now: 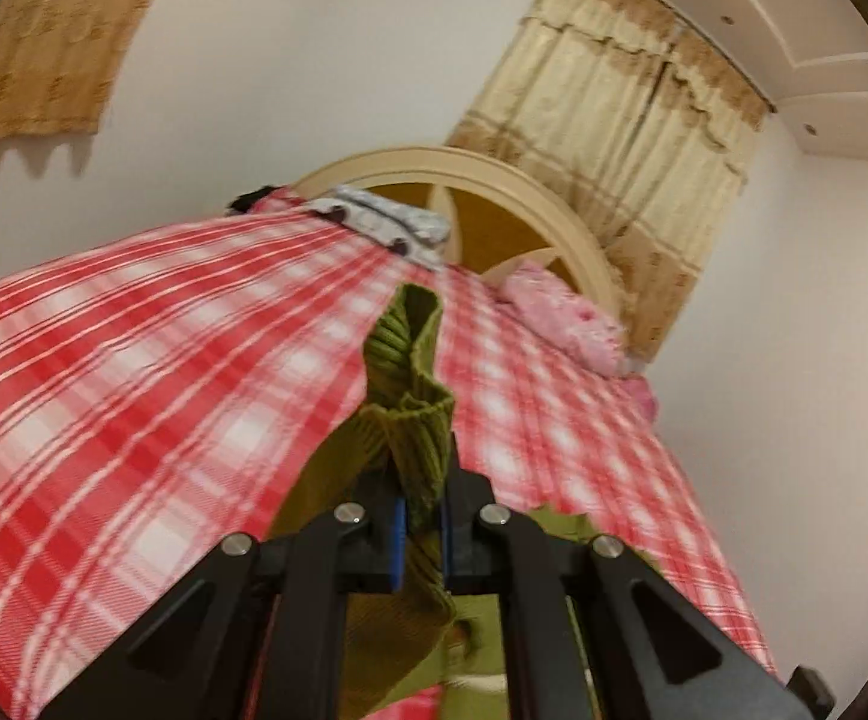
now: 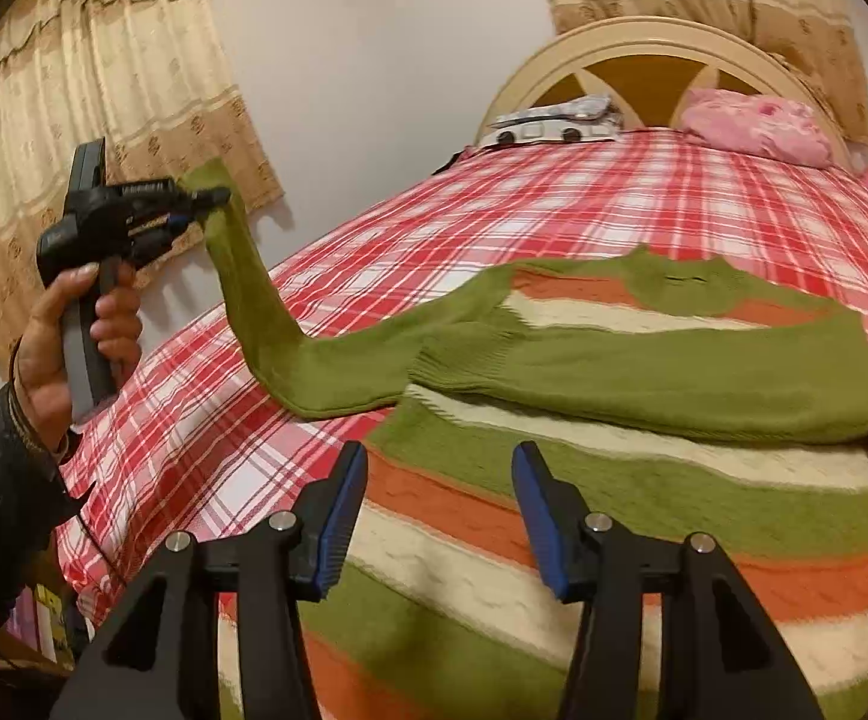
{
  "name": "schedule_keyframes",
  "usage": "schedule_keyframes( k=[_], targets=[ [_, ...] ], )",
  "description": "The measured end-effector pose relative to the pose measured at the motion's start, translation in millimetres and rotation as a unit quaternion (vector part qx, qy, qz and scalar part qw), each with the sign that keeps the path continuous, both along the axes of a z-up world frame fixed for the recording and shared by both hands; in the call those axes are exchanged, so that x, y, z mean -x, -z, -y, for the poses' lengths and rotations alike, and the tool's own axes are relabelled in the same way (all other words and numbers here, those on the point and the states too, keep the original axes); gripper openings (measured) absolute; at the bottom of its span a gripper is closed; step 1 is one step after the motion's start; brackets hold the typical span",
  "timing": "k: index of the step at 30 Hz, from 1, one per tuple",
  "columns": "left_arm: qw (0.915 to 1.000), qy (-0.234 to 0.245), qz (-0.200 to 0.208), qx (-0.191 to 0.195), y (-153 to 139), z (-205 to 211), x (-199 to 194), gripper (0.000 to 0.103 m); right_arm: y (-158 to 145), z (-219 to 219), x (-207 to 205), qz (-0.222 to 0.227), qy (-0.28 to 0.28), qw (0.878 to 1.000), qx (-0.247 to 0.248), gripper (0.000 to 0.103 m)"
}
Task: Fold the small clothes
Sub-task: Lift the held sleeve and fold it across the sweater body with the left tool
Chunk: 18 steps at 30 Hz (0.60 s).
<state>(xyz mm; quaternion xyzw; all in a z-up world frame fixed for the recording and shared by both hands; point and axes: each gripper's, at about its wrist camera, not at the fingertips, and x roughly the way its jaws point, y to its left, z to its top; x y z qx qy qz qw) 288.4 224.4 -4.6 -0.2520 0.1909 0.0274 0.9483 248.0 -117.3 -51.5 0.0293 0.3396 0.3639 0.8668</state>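
The sweater (image 2: 583, 516) runs off the lower and right edges of the right wrist view, its hem unseen. In the left wrist view the left gripper (image 1: 420, 531) hides most of that sweater. Beyond the sweater, the bedsheet (image 1: 134, 372) pattern is motion-blurred. The grey bundle (image 2: 559, 123) against the headboard (image 2: 643, 36) is too small to identify.

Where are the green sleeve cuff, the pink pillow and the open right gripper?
green sleeve cuff (image 1: 416, 432): left wrist view, ribbed end.
pink pillow (image 2: 757, 126): right wrist view, middle.
right gripper (image 2: 439, 516): right wrist view, between fingertips.
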Motion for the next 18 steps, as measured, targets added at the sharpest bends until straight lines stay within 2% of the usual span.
schedule_keyframes(
  k=[7,13,18],
  targets=[
    [0.9985,0.044,0.025,-0.022,-31,57,-38,0.008,-1,45,4,-0.005,0.038,0.999,-0.022,0.053],
    [0.9939,0.088,0.039,-0.054,-51,112,-63,0.008,-1,75,12,0.003,0.060,0.998,-0.037,0.054],
    [0.9887,0.125,0.051,-0.063,-64,155,-77,0.008,3,92,18,0.004,0.070,0.996,-0.050,0.055]
  ],
)
